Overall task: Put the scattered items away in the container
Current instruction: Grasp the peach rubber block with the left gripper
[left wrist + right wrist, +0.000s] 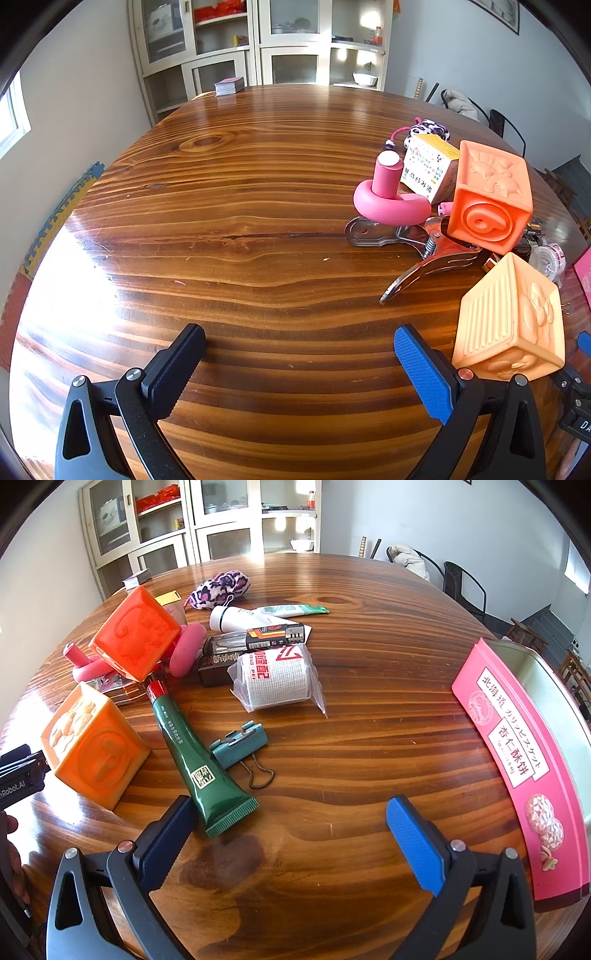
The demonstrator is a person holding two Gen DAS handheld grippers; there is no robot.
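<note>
Scattered items lie on a round wooden table (369, 657). The right wrist view shows a green tube (195, 753), a teal binder clip (240, 744), a wrapped bandage roll (277, 679), a lighter (273, 637), a white tube (258, 614), a leopard pouch (221, 587) and two orange cubes (136, 635) (92, 746). The pink-walled container (524, 760) stands at the right. My right gripper (291, 830) is open over bare wood, just below the tube's crimped end. My left gripper (299, 354) is open and holds nothing, with the pale cube (513, 317) beside its blue finger.
In the left wrist view a pink ring toy (391, 199), a yellow-topped box (428, 166) and a metal clamp (424, 266) crowd the darker cube (491, 199). A card deck (229, 85) sits at the far edge. Cabinets and chairs stand behind the table.
</note>
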